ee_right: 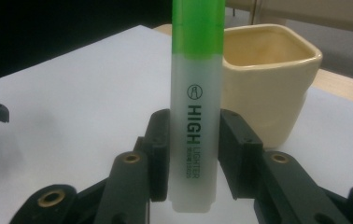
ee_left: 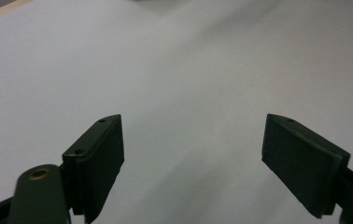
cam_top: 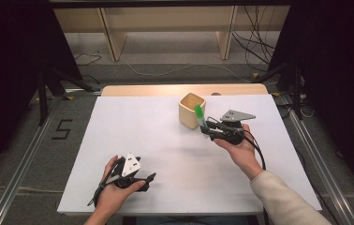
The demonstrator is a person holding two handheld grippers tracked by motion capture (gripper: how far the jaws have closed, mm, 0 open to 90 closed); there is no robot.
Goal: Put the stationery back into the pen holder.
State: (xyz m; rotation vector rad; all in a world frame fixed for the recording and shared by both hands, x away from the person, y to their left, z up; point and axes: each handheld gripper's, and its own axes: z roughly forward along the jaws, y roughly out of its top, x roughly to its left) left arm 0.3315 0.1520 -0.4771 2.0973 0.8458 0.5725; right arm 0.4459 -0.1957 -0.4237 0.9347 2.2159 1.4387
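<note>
My right claw (ee_right: 194, 154) clamps highlighter (ee_right: 196, 102) upright just beside cup (ee_right: 270, 79); left claw (ee_left: 191, 163) wide open, empty. Risk: pen clips rim, tips cup.

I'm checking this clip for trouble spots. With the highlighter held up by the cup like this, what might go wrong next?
1. The right gripper clamps only the lower body of the highlighter; the tall part above could tilt or slip.
2. The highlighter stands close beside the cup; a low move inward might bump the rim and shift the cup.
</note>
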